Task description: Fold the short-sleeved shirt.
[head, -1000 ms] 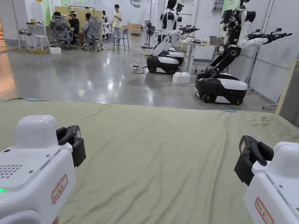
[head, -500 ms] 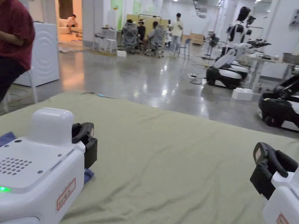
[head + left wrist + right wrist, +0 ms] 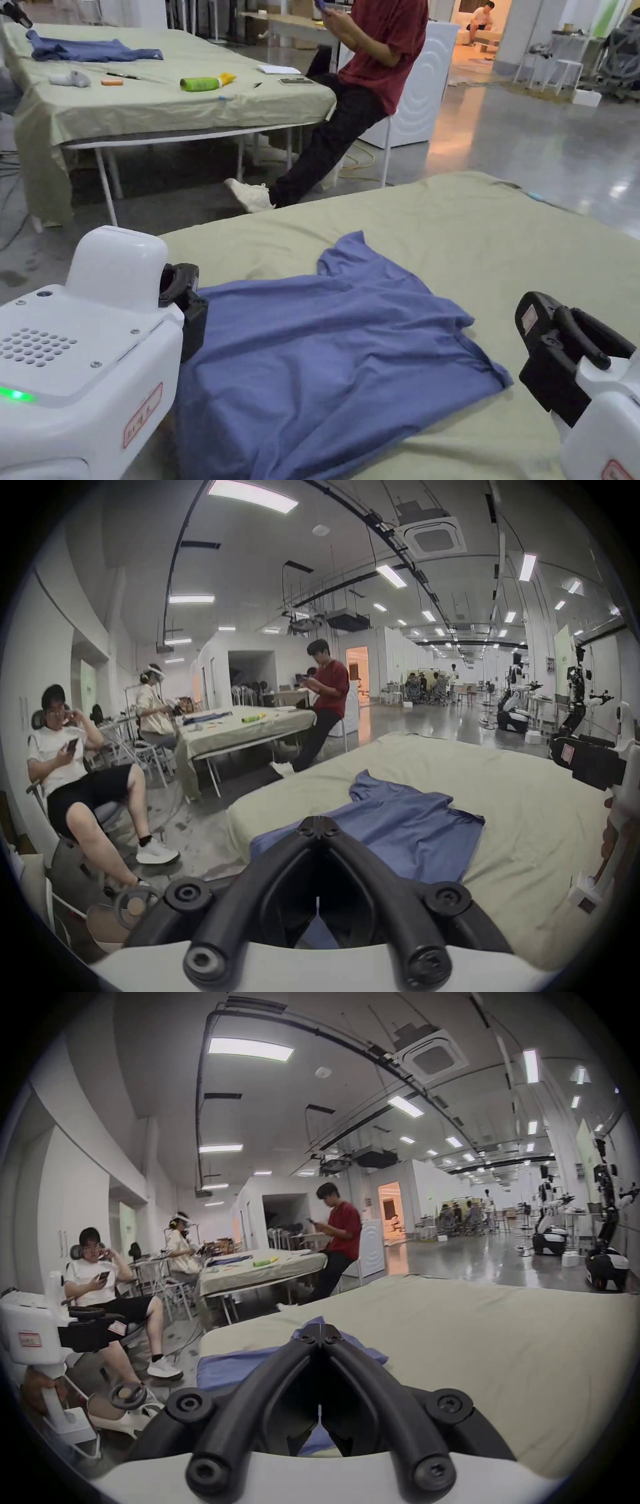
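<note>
A blue short-sleeved shirt (image 3: 331, 350) lies spread and a little rumpled on the olive-covered worktop (image 3: 500, 237), at its near left part. The left gripper (image 3: 184, 309) hovers above the shirt's left edge, its fingers (image 3: 308, 828) pressed together tip to tip with nothing between them; in the left gripper view the cloth stretches ahead of the fingers and off to their right, with one sleeve pointing away beyond the tips. The right gripper (image 3: 550, 350) hangs just right of the shirt's nearest right corner, over the bare sheet, not touching the fabric. Its fingers (image 3: 332, 1333) are likewise clenched on nothing; in the right gripper view the shirt lies ahead of the tips and to their left.

Beyond the fingers, across a strip of floor, stands a second table (image 3: 162, 100) under the same kind of sheet, carrying another blue garment (image 3: 87, 50) and a green bottle (image 3: 203, 82). A person in a red top (image 3: 387, 37) leans at its far end. Two more seated people (image 3: 69, 753) show left of the left gripper's fingers.
</note>
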Motion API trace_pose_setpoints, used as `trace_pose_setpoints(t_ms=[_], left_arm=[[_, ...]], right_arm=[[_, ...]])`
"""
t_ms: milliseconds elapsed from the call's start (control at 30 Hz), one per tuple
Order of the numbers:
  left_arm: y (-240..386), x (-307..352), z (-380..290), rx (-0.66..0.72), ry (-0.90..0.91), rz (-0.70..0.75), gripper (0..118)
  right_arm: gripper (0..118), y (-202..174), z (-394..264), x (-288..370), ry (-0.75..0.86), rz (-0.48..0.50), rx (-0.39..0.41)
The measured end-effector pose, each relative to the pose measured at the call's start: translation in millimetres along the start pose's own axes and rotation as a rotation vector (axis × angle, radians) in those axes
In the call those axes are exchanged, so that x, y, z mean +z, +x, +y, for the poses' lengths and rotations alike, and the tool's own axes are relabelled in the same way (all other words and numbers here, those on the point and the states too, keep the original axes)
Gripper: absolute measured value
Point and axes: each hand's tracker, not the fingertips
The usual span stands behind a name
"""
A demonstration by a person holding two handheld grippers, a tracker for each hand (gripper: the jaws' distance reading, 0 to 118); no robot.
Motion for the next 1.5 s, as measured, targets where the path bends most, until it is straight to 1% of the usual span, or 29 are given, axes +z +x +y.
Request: trace_pose_setpoints(t_ms=[100, 200, 267, 300, 333, 367, 400, 433, 500, 533, 567, 633, 700, 733, 800, 833, 867, 900, 933, 967, 1000, 1033, 1100, 1167, 1267, 1333, 1400, 1500], left_arm=[[3, -32, -6, 0.029, -0.041, -0.083, 0], [16, -70, -14, 0.003, -0.096, -0.123, 0], [27, -96, -19, -0.010, -0.134, -0.168, 1], [32, -110, -23, 0.002, -0.160, -0.215, 17], [35, -123, -26, 0.019, -0.183, -0.261, 42], [41, -138, -30, 0.058, -0.208, -0.307, 87], [48, -154, -34, 0.110, -0.248, -0.356, 101], [55, -169, -39, 0.153, -0.308, -0.403, 102], [68, -194, -47, 0.219, -0.383, -0.481, 102], [78, -207, -52, 0.241, -0.416, -0.503, 102], [86, -216, -57, 0.237, -0.435, -0.491, 102], [106, -232, -66, 0.164, -0.458, -0.460, 102], [125, -244, -71, 0.034, -0.486, -0.407, 102], [138, -244, -68, -0.015, -0.522, -0.416, 102], [151, -258, -75, -0.053, -0.649, -0.450, 101], [155, -260, -77, -0.085, -0.637, -0.377, 98], [157, -260, -75, -0.082, -0.626, -0.331, 86], [154, -256, -68, -0.070, -0.611, -0.337, 72], [150, -253, -65, -0.025, -0.595, -0.340, 42], [144, -252, -64, 0.044, -0.589, -0.357, 4], [137, -255, -67, 0.160, -0.609, -0.373, 4], [132, -257, -69, 0.239, -0.622, -0.356, 4], [125, -261, -71, 0.343, -0.643, -0.376, 4], [120, -258, -69, 0.390, -0.626, -0.415, 4], [116, -246, -60, 0.518, -0.583, -0.540, 4], [116, -237, -49, 0.561, -0.560, -0.593, 4], [122, -225, -38, 0.567, -0.540, -0.611, 4], [136, -211, -27, 0.652, -0.537, -0.727, 4]], right_arm=[[2, 0, -4, -12, -0.030, -0.010, 0.027], [2, 11, -8, -18, -0.058, -0.059, 0.064], [2, 20, -10, -20, -0.075, -0.090, 0.074], [2, 26, -12, -20, -0.084, -0.110, 0.074], [2, 31, -14, -18, -0.091, -0.128, 0.070], [2, 37, -16, -18, -0.102, -0.145, 0.063], [2, 42, -18, -17, -0.114, -0.161, 0.054], [2, 48, -20, -16, -0.128, -0.173, 0.043], [2, 58, -24, -13, -0.146, -0.198, 0.035], [2, 63, -26, -12, -0.158, -0.217, 0.032], [2, 67, -28, -11, -0.168, -0.231, 0.029], [2, 74, -32, -8, -0.181, -0.252, 0.020], [2, 82, -35, -6, -0.200, -0.264, 0.007], [2, 85, -37, -5, -0.212, -0.271, 0.002], [2, 91, -42, -4, -0.233, -0.288, -0.003], [2, 93, -44, -3, -0.243, -0.298, -0.007], [2, 94, -47, -2, -0.250, -0.303, -0.011], [2, 95, -49, 0, -0.258, -0.308, -0.020], [2, 97, -52, 3, -0.264, -0.308, -0.035], [2, 98, -54, 5, -0.269, -0.305, -0.052], [2, 100, -56, 9, -0.273, -0.303, -0.067], [2, 101, -57, 12, -0.275, -0.305, -0.074], [2, 104, -57, 20, -0.273, -0.319, -0.080], [2, 109, -55, 29, -0.262, -0.346, -0.090], [2, 121, -50, 51, -0.232, -0.387, -0.139], [2, 129, -46, 72, -0.213, -0.417, -0.166], [2, 133, -43, 95, -0.196, -0.461, -0.173], [2, 140, -39, 137, -0.179, -0.547, -0.175]])
